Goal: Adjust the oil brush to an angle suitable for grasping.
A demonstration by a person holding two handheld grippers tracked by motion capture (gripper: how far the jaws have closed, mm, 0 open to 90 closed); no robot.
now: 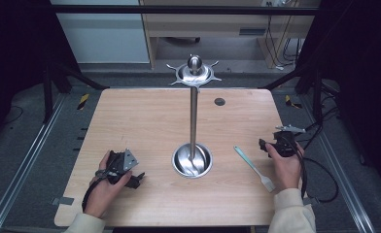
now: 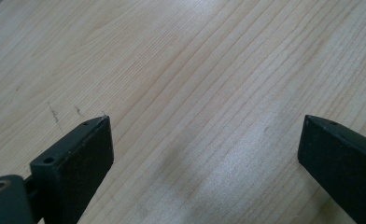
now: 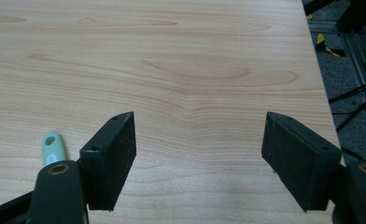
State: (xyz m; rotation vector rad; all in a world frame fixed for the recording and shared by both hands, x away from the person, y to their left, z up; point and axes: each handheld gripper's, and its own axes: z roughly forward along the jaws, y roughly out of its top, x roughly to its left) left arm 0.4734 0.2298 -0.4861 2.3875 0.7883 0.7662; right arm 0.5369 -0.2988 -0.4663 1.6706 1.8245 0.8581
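Resting both claws on the table [image 1: 145, 116], nothing started yet.
L claw [image 2: 204, 154] & R claw [image 3: 197, 149] are gaping wide, holding nothing; spatula [image 1: 254, 168] is lying just left of R claw.

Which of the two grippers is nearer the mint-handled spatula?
The right gripper. The spatula lies just beside that hand, its handle tip showing by that gripper's jaws in the right gripper view, while the left gripper sits across the metal stand.

L gripper [image 1: 136, 180] fingers apart, R gripper [image 1: 262, 145] likewise
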